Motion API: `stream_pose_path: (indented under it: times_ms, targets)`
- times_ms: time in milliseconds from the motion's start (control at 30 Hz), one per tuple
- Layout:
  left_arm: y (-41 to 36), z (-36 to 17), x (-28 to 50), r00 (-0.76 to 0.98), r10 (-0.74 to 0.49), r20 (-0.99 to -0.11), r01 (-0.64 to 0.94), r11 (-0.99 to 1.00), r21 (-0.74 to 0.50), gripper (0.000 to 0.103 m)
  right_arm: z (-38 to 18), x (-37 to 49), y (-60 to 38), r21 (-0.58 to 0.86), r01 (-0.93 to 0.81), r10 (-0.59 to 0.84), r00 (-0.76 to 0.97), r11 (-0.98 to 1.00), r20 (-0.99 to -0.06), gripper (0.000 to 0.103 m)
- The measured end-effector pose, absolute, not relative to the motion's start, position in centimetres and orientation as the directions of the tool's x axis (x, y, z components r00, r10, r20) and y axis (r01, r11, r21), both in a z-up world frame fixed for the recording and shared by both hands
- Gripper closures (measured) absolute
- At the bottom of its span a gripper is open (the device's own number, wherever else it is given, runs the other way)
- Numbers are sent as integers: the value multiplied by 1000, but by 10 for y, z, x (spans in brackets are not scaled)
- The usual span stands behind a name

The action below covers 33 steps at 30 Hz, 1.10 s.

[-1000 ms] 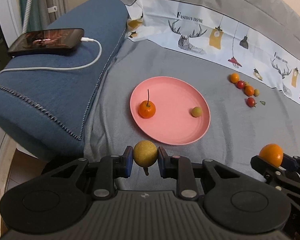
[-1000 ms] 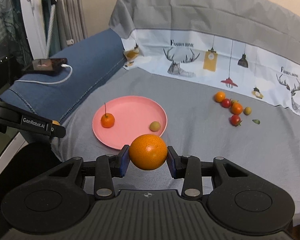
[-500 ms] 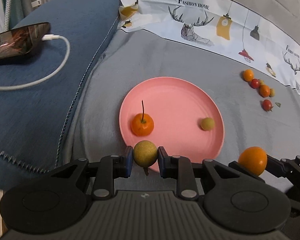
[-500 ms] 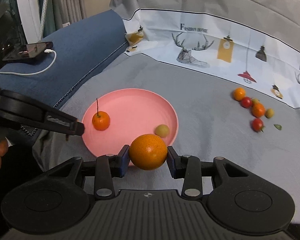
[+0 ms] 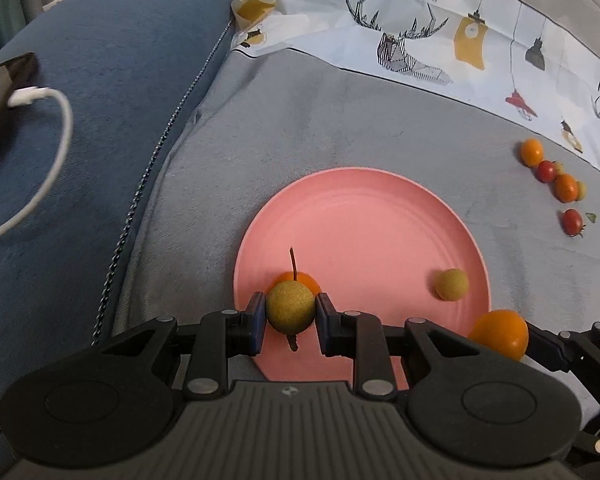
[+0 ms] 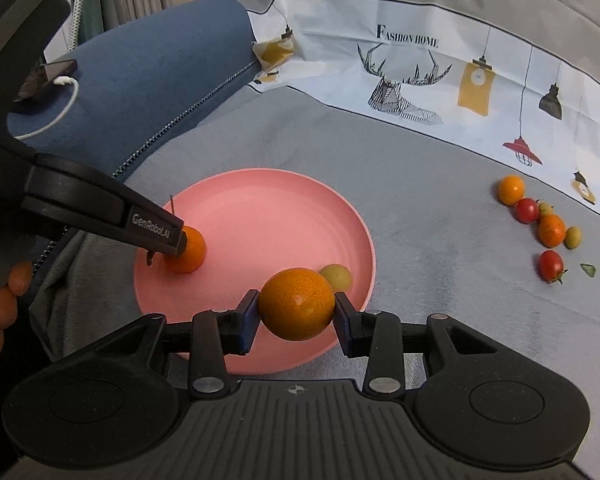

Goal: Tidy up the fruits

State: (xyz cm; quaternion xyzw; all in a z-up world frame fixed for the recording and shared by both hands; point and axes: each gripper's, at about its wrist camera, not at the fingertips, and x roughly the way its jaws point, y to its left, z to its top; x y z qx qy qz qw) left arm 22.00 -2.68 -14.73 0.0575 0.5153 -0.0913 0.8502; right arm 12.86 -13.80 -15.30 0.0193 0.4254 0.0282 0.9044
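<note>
A pink plate (image 5: 364,216) (image 6: 260,204) lies on the grey cloth. On it rest a stemmed orange fruit (image 5: 300,279) (image 6: 191,252) and a small yellow-green fruit (image 5: 452,284) (image 6: 339,275). My left gripper (image 5: 290,316) is shut on a yellow-green fruit (image 5: 290,306) over the plate's near left rim, right in front of the stemmed fruit. My right gripper (image 6: 296,312) is shut on an orange (image 6: 297,303) (image 5: 500,332) above the plate's near right edge. In the right wrist view the left gripper (image 6: 164,242) reaches in from the left.
Several small orange, red and green fruits (image 5: 556,180) (image 6: 540,220) lie loose on the cloth at the right. A phone (image 5: 0,92) with a white cable (image 5: 56,136) rests on the blue cushion (image 5: 100,100) to the left. A printed white cloth (image 5: 420,40) hangs behind.
Both grippers have moved forward and down toward the plate, each still holding its fruit. The plate looms larger and the left gripper's fruit now overlaps the stemmed orange fruit.
</note>
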Motion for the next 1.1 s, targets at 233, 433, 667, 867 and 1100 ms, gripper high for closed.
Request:
stream_pose_path:
  times_ms: [233, 433, 667, 867, 1100]
  targets:
    - [-35, -148, 229, 485, -90, -870, 241, 970, 34, 74, -164, 142, -138, 51, -39, 64, 619, 998, -783, 62]
    - [-40, -149, 234, 488, -94, -868, 245, 969, 33, 74, -168, 150, -137, 46, -40, 61, 617, 998, -784, 62]
    - [-43, -146, 237, 502, -98, -859, 245, 969, 32, 70, -169, 154, -135, 32, -48, 55, 619, 998, -784, 62]
    - [-42, -124, 223, 593, -154, -790, 265, 964, 11, 0, -157, 154, -131, 7, -65, 49, 665, 998, -746, 26]
    - [-27, -107, 186, 583, -148, -799, 289, 957, 33, 0, -137, 121, -129, 16, -35, 34, 632, 999, -774, 7]
